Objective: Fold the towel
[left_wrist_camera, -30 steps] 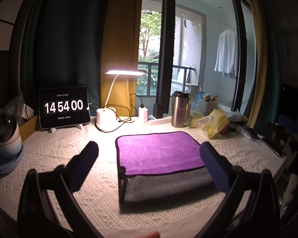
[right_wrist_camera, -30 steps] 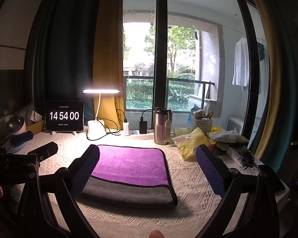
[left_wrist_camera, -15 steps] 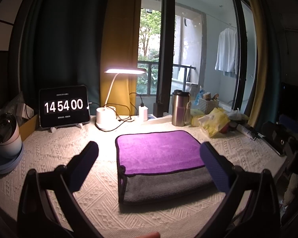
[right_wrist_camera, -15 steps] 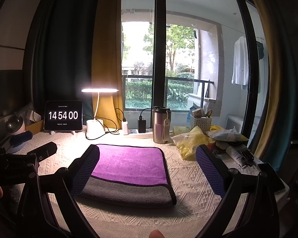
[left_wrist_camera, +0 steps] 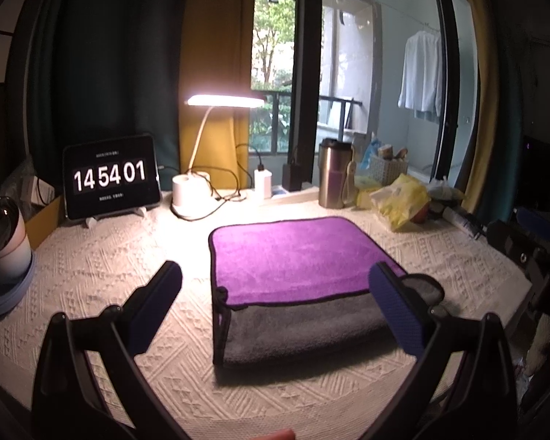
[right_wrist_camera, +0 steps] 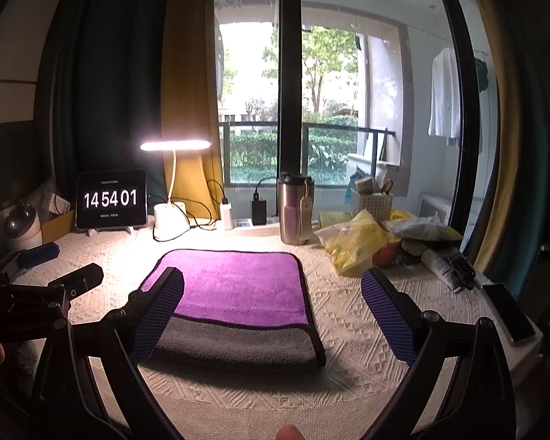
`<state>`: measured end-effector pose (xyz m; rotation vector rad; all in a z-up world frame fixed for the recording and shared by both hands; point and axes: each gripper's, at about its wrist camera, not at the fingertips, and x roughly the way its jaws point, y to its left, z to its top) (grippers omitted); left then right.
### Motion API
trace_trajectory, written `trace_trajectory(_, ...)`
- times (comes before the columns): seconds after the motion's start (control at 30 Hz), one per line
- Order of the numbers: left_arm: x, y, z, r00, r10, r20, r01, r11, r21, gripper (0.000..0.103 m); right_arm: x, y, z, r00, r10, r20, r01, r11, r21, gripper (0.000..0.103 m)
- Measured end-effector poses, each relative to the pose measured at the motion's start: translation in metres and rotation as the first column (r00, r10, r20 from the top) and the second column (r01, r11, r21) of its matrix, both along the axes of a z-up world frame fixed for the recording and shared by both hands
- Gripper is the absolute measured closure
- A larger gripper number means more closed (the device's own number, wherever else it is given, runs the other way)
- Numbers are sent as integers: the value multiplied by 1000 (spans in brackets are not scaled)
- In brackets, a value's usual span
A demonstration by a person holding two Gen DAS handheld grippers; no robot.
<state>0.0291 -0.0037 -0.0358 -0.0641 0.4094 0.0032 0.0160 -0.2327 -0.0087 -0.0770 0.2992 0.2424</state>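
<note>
A towel [left_wrist_camera: 293,256], purple on top and grey underneath, lies folded flat on the white textured table cover; it also shows in the right wrist view [right_wrist_camera: 234,286]. My left gripper [left_wrist_camera: 275,300] is open and empty, held above the towel's near grey edge. My right gripper [right_wrist_camera: 271,311] is open and empty, also near the towel's front edge. The right gripper's body shows at the right of the left wrist view [left_wrist_camera: 531,256]; the left gripper's body shows at the left of the right wrist view [right_wrist_camera: 47,293].
At the back stand a tablet clock [left_wrist_camera: 110,179], a lit desk lamp [left_wrist_camera: 194,194], chargers with cables [left_wrist_camera: 262,183] and a steel tumbler [left_wrist_camera: 333,174]. Yellow bags and clutter [right_wrist_camera: 362,242] lie back right. A round white device [left_wrist_camera: 0,242] sits far left. A phone [right_wrist_camera: 509,315] lies at the right edge.
Both grippers stay open and nearly still; the views shifted only slightly. The clock went from 14 54 00 to 14 54 01.
</note>
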Motion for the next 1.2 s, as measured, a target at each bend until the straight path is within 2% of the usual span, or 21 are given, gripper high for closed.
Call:
trace_trajectory(0.4, 41, 0, -33, 987, 6, -162, -7, 1000, -7, 1, 38, -9, -28, 992, 0, -126, 0, 1000, 2, 4)
trace_trajectory(0.53, 56, 3, -42, 977, -1, -215, -4, 1000, -23, 1, 52, -11, -35, 987, 2, -163, -3, 1000, -6, 11)
trace_trajectory(0.67, 67, 7, -53, 964, 8, -264, -17, 999, -29, 2, 68, -16, -45, 977, 6, -212, -8, 1000, -8, 12)
trace_trajectory(0.77, 77, 10, -62, 953, 9, -304, -22, 999, -39, 12, 80, -19, -53, 968, 5, -250, -7, 1000, -8, 20)
trace_trajectory(0.93, 91, 13, -76, 933, 12, -359, -26, 999, -34, 16, 98, -23, -64, 952, 14, -305, -17, 1000, -8, 28)
trace_trajectory(1.0, 96, 14, -82, 924, 7, -382, -23, 999, -37, 27, 105, -23, -70, 943, 21, -333, -24, 1000, -5, 31)
trace_trajectory(1.07, 100, 14, -86, 916, 6, -402, -21, 999, -34, 34, 112, -24, -77, 932, 24, -361, -29, 1000, -7, 33)
trace_trajectory(1.2, 107, 15, -94, 903, 21, -430, -32, 999, -18, 43, 120, -25, -87, 918, 32, -395, -42, 999, -18, 39)
